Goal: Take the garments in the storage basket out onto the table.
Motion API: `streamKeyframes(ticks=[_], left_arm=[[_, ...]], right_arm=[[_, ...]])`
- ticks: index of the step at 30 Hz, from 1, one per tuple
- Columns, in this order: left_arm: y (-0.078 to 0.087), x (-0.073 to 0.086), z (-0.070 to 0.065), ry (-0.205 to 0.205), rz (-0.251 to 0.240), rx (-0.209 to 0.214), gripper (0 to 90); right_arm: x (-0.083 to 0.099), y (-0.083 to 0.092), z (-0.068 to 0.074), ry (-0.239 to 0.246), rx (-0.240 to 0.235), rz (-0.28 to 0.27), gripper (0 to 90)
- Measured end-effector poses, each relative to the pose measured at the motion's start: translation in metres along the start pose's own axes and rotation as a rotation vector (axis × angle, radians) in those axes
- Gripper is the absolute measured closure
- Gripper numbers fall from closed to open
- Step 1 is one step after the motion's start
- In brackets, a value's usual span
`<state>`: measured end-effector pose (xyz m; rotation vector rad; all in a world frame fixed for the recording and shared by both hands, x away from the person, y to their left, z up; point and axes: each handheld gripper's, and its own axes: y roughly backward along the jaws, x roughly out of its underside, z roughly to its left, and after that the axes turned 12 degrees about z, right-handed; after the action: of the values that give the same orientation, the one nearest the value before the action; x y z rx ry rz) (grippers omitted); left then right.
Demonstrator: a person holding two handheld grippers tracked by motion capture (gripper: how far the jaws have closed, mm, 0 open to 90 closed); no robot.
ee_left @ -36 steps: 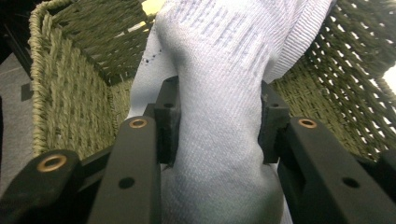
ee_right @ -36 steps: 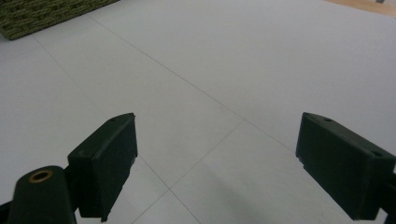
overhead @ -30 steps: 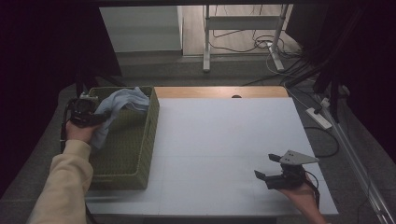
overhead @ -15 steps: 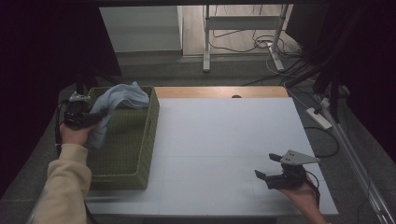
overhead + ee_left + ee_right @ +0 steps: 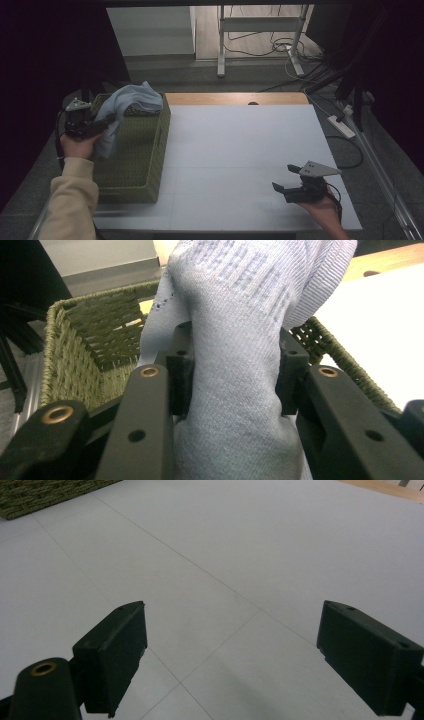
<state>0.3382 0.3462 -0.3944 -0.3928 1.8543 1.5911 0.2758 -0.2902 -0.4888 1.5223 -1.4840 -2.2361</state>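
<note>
High view: left gripper [image 5: 102, 125] lifts the pale blue cloth [image 5: 131, 97] over the green basket [image 5: 145, 165] at the bench's [image 5: 240, 150] left edge; it isn't laid out yet.
Left gripper view: jaws pinch the cloth [image 5: 235, 385].
Right gripper view: right gripper [image 5: 232, 660] jaws spread, nothing between them, over the bench's near right corner.

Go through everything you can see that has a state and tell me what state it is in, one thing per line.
left gripper: jaws shut on the cloth.
cloth: light blue, bunched, held up over the basket's far end, partly draped on its rim.
basket: green woven, upright, open-topped, at the table's left edge.
right gripper: jaws open, nothing between them, low over the table.
table: white top.
</note>
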Motion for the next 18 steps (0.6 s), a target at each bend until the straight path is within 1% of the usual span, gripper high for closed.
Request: streamKeyframes(ticks=[2, 5, 9, 14, 18], left_arm=[[0.001, 0.002, -0.001, 0.005, -0.012, 0.005, 61.9], [0.002, 0.003, -0.004, -0.003, -0.014, -0.009, 61.9], [0.002, 0.007, -0.004, 0.006, -0.028, 0.001, 62.1], [0.005, 0.011, -0.004, 0.018, -0.06, 0.007, 62.2], [0.006, 0.014, -0.004, 0.021, -0.067, 0.009, 62.2]], right_arm=[[0.0, 0.0, 0.0, -0.001, 0.003, 0.003, 12.6], [0.0, 0.0, -0.001, -0.005, 0.003, 0.003, 12.6], [0.0, -0.001, 0.0, -0.004, 0.001, 0.004, 12.6], [0.0, -0.001, 0.0, -0.006, 0.0, 0.007, 12.6], [0.0, -0.002, 0.0, -0.007, -0.003, 0.006, 12.6]])
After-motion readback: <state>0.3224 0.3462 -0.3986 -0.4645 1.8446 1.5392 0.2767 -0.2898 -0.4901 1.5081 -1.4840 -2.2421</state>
